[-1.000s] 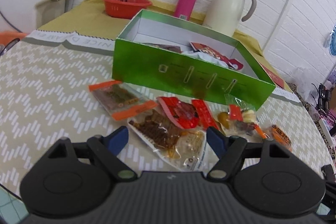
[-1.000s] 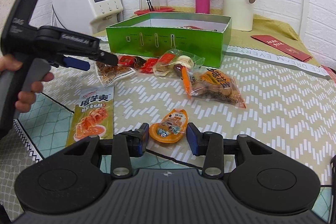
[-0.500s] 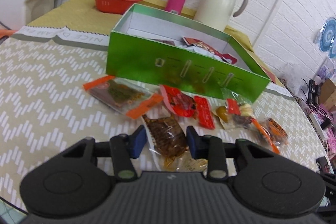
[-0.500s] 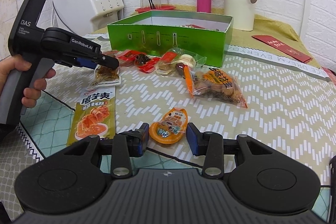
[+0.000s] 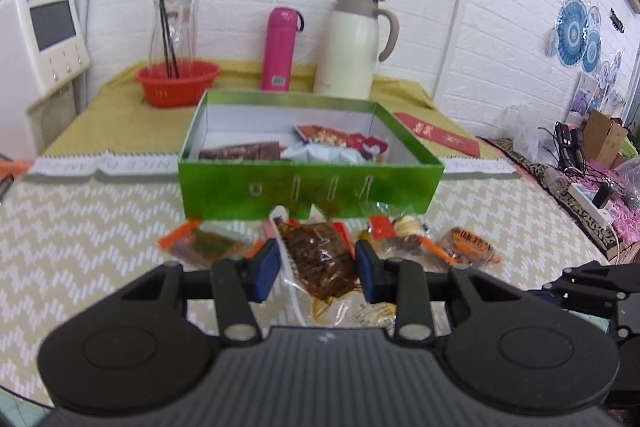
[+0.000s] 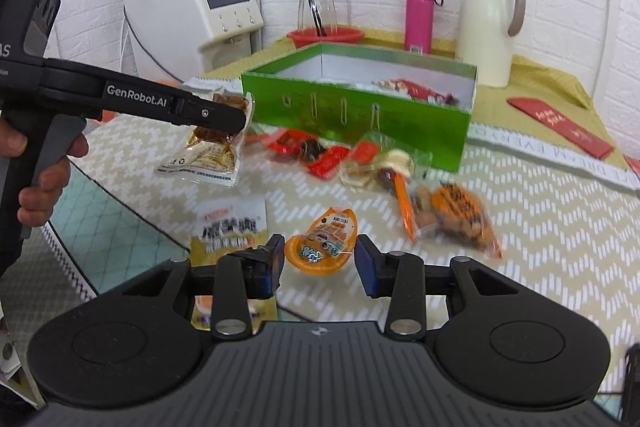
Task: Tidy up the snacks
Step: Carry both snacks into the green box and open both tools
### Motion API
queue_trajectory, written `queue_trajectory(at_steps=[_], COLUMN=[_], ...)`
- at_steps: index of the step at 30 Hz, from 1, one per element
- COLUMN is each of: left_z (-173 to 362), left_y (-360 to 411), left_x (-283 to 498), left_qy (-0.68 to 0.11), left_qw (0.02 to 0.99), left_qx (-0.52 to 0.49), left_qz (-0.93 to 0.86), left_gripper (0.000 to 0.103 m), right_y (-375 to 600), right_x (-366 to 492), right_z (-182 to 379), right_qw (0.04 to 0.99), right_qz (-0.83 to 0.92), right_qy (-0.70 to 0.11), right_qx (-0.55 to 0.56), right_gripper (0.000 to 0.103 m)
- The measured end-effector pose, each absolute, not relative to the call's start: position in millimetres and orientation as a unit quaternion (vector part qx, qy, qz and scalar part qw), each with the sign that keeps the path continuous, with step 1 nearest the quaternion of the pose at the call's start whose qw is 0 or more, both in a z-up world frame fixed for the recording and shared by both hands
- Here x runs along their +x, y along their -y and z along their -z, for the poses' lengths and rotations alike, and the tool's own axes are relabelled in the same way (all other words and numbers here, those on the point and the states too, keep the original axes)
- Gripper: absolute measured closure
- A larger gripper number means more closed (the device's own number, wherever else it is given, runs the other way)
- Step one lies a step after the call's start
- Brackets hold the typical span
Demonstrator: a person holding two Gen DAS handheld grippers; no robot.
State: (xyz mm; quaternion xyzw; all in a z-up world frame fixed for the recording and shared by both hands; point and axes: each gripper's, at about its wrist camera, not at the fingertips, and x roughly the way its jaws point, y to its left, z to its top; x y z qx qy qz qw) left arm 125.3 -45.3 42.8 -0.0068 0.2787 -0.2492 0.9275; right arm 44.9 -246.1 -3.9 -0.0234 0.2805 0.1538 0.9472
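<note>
Hanging lengthwise downward, brown snack packet (image 6: 208, 151).

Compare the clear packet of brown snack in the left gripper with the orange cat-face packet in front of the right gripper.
The brown snack packet hangs clear of the table, pinched by the left gripper; the orange cat-face packet lies flat, ungripped, between the right gripper's open fingers. The brown one is clear, larger and rectangular; the orange one is opaque and rounded. Both are sealed snacks outside the green box.

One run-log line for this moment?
left tongs: shut on brown snack packet, lifted | right tongs: open around orange packet | green box: part-filled
</note>
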Motion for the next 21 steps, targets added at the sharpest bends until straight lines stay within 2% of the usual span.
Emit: queue_trajectory(at_steps=[12,21], left_z=[-71,-77], left_y=[42,50], left_x=[156,192], left_qy=[-0.258,-0.261], left_qw=[0.937,0.939], left_qx=[-0.003,-0.01], left_qz=[0.235,0.223], left_gripper=[0.07,0.07], right_y=[249,260], right_x=[94,133], right_z=[-38,-38], right_qw=[0.959,0.961], right_qz=[-0.137,-0.103], right_qy=[-0.249,-0.255], right_qx=[-0.001,0.022], right_gripper=[0.035,0.035])
